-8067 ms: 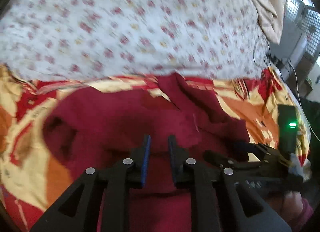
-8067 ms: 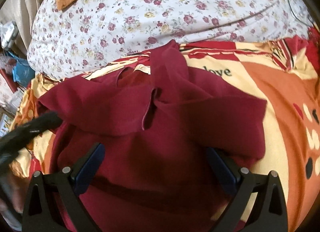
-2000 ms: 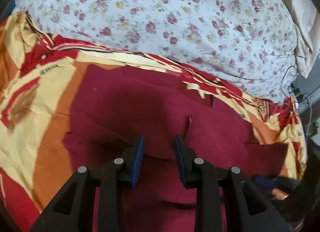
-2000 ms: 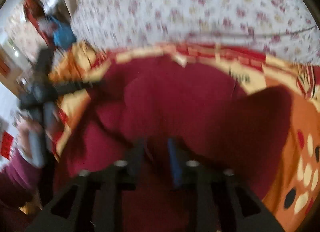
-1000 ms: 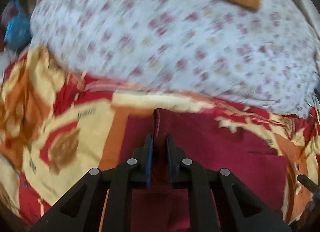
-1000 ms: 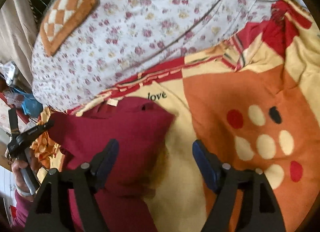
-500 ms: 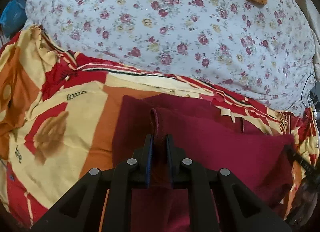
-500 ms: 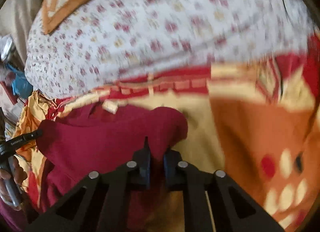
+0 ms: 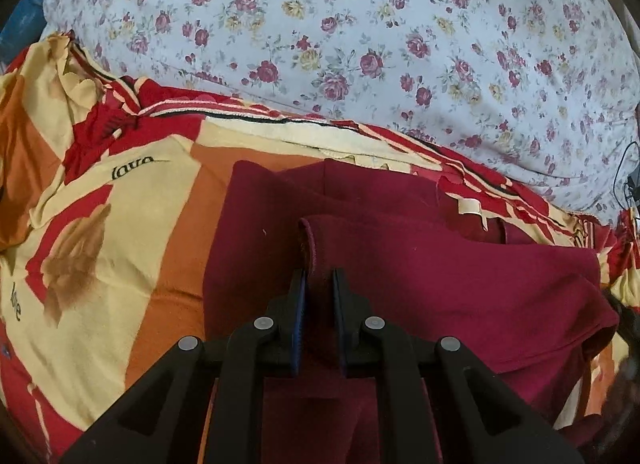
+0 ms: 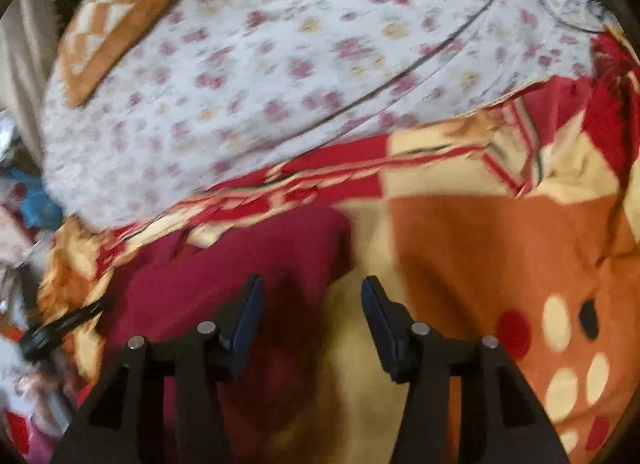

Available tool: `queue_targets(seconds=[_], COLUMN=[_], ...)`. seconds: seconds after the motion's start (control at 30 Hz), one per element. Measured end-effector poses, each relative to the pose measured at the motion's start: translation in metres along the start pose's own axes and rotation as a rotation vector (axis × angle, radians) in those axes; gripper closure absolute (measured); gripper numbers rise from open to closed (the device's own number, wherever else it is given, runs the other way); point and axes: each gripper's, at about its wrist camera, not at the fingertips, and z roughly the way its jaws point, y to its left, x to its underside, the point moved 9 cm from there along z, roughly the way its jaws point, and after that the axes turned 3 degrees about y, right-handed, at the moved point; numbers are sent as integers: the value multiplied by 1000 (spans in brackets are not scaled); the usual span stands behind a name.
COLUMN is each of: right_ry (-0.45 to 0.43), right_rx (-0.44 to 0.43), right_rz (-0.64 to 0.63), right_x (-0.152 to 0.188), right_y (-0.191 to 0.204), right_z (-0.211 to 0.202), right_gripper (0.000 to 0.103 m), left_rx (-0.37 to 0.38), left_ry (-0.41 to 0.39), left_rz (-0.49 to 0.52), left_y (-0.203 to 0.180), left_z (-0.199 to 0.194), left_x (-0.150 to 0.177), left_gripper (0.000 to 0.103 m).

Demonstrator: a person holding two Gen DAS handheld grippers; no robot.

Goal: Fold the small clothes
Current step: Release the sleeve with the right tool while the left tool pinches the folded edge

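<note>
Your maroon garment (image 9: 440, 276) looked like matt, soft knit cloth with a stitched hem. The blanket (image 9: 132, 232) under it was printed, slightly fuzzy fabric. Upper frame: the floral sheet (image 9: 360, 44) was thin smooth cotton-like cloth. Your left gripper (image 9: 318, 284) looked matt black plastic.

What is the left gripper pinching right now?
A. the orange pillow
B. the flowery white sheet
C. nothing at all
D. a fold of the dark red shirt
D: in the left wrist view the left gripper has its jaws closed on a raised fold of the dark red shirt, which lies on the orange, yellow and red blanket.
</note>
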Motion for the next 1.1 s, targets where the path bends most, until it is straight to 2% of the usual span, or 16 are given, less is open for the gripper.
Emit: queue_targets(seconds=[0.1,0.2,0.3,0.37,0.4,0.47,0.53,0.57,0.6,0.63,0.67,0.73,0.87,1.0,1.07,1.1], right_ry=[79,172,131,49,17,-10,36,68,92,92,73,31,58,41,8,-8], right_rx=[-34,187,117,41,15,-27,-65,-77,-88,-90,-17,97,167,89,67,62], right_rz=[-80,-190,-109,-50,-24,43,86,90,69,17,-73,-171,-100,-58,-64,-71], right_x=[28,55,50,36,29,17,15,17,19,19,18,14,12,21,24,26], right_y=[18,-3,-9,-10,-12,-17,-15,-11,-3,8,14,16,-13,-6,0,5], right_z=[6,29,10,-10,-14,-10,15,26,35,39,37,25,33,15,-8,-16], right_gripper=[49,50,50,49,45,25,24,29,38,71,86,88,88,83,63,60], left_rx=[-26,-36,-36,-39,-42,-44,-48,-50,-50,-50,-47,-42,-33,41,76,78], left_ry=[2,6,-3,-3,-2,-5,-5,-4,-3,-3,-2,-3,12,27,19,8], left_rz=[9,25,44,47,44,37,28,27,29,33,37,40,43,0,-24,-30], left_y=[-1,-1,0,0,1,1,2,2,2,1,1,0,0,7,12,15], left_z=[4,4,-1,-1,0,1,2,2,2,2,1,1,9,-4,-15,-22], left_x=[3,6,7,8,8,9,10,10,10,10,10,10,12,14,16,17], left_gripper=[101,100,100,100,100,100,100,100,100,100,100,100,96,94,94,94])
